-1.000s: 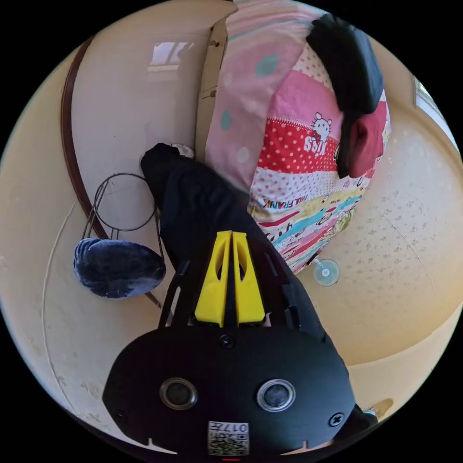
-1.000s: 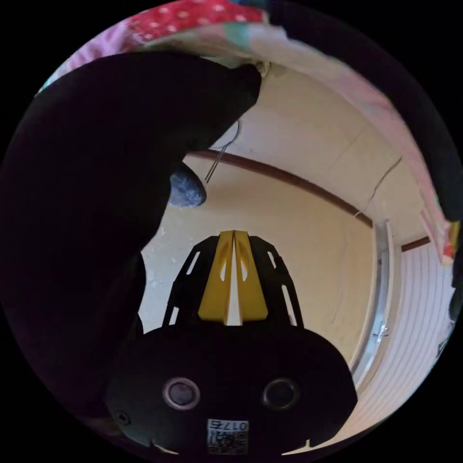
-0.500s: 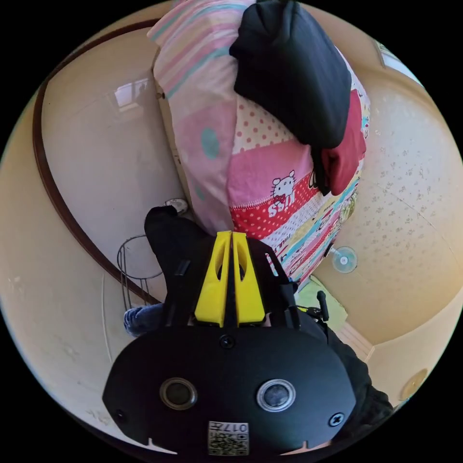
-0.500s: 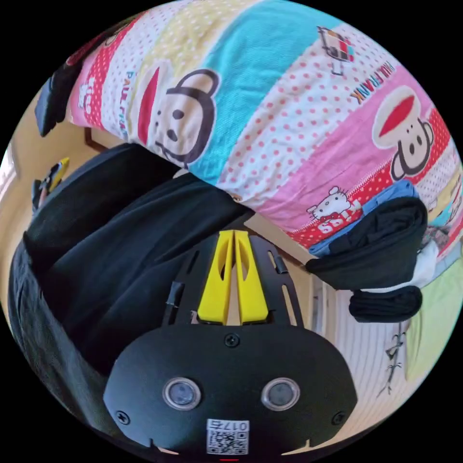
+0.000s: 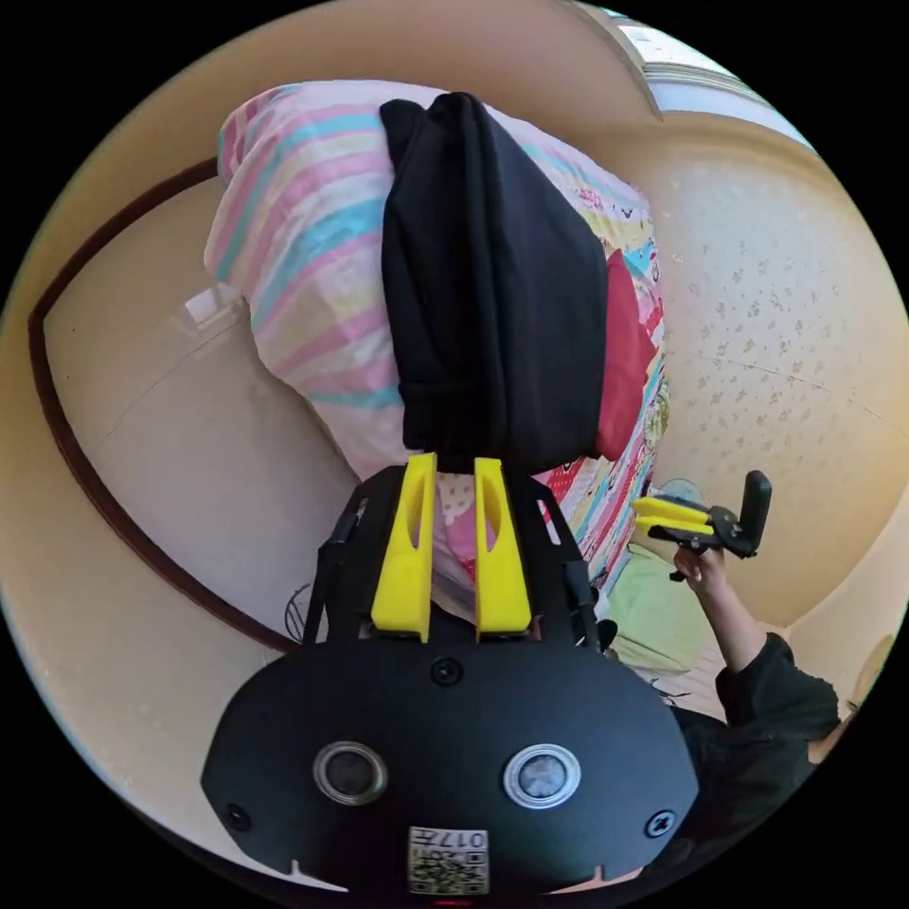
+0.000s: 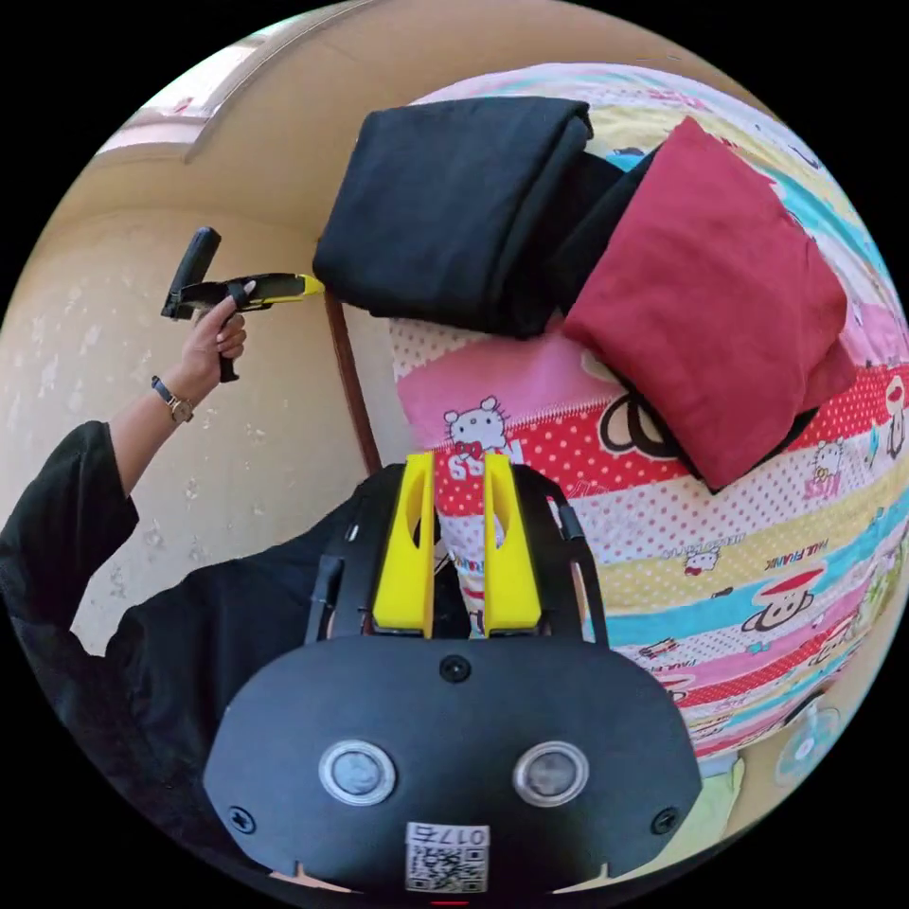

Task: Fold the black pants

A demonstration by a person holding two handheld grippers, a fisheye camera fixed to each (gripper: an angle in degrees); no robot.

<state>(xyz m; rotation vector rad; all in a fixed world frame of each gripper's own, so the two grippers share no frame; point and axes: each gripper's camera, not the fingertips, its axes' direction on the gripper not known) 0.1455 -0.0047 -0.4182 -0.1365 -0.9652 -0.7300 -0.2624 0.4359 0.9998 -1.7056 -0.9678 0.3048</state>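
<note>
A cream-walled room with a pale glossy floor and a dark brown skirting line holds a bed covered in a bright cartoon-print quilt of pink, blue, yellow and red bands.

In the left gripper view, the floor and skirting curve along the left side. Next comes the quilt, and on it the folded black pants lie as a thick dark bundle, just beyond the tips of the left gripper. Its yellow jaws stand apart with a clear gap between them, holding nothing. Touching the far side of the pants is a folded dark red garment. Further right, against the speckled wall, a hand in a black sleeve grips the right gripper, its yellow jaws pointing toward the bed.

In the right gripper view, on the left a hand with a wristwatch holds the left gripper up near the wall, its yellow tip close to the pants; whether those jaws are parted cannot be told there. The pants sit folded at the quilt's edge, touching the red garment to their right. In the foreground the right gripper has its jaws apart and empty above the quilt.
</note>
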